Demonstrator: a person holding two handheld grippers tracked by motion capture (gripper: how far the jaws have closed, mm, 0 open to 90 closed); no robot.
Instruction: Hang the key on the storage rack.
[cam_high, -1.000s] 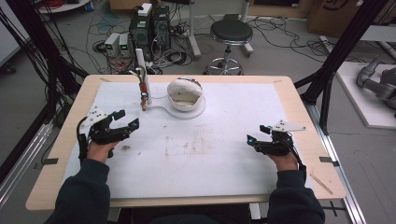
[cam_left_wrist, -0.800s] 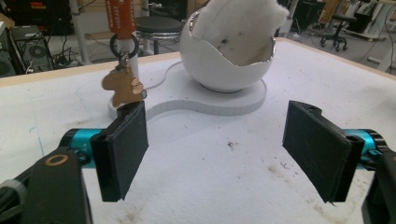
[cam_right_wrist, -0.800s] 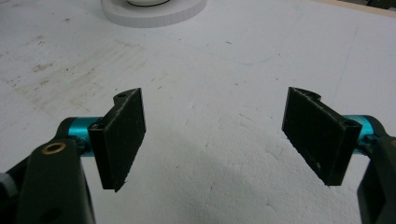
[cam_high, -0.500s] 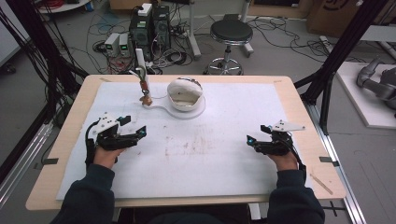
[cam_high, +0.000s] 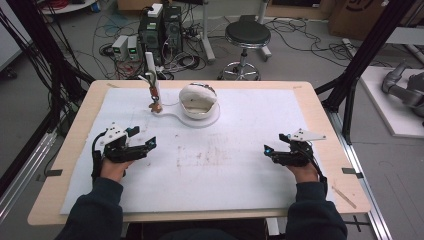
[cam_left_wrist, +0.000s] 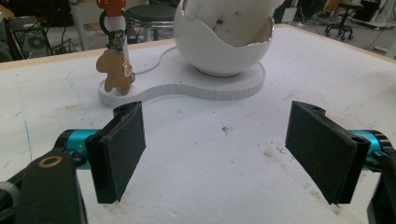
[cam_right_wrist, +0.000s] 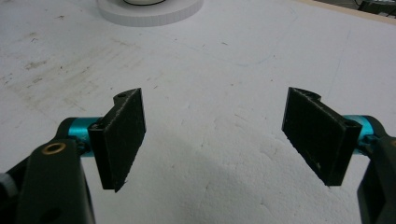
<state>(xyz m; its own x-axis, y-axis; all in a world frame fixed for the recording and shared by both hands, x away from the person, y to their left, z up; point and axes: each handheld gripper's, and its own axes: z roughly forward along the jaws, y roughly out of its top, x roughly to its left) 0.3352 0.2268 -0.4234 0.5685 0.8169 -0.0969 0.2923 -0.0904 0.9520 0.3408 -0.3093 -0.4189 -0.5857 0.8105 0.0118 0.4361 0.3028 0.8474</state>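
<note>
A small brown gingerbread-shaped charm (cam_left_wrist: 115, 72) is hung from an upright post (cam_high: 151, 75) at the narrow end of a white base (cam_high: 195, 119), just beside the white egg-shaped shell (cam_high: 197, 100) seated on that base. Short of the base, the left gripper (cam_left_wrist: 219, 154) is held with fingers (cam_left_wrist: 122, 149) spread wide and empty. Well to the base's other side, the right gripper (cam_right_wrist: 217, 140) is likewise spread over the bare desk (cam_high: 240, 170). If the charm is the target, a straight, level approach is advised, with the shell left untouched.
</note>
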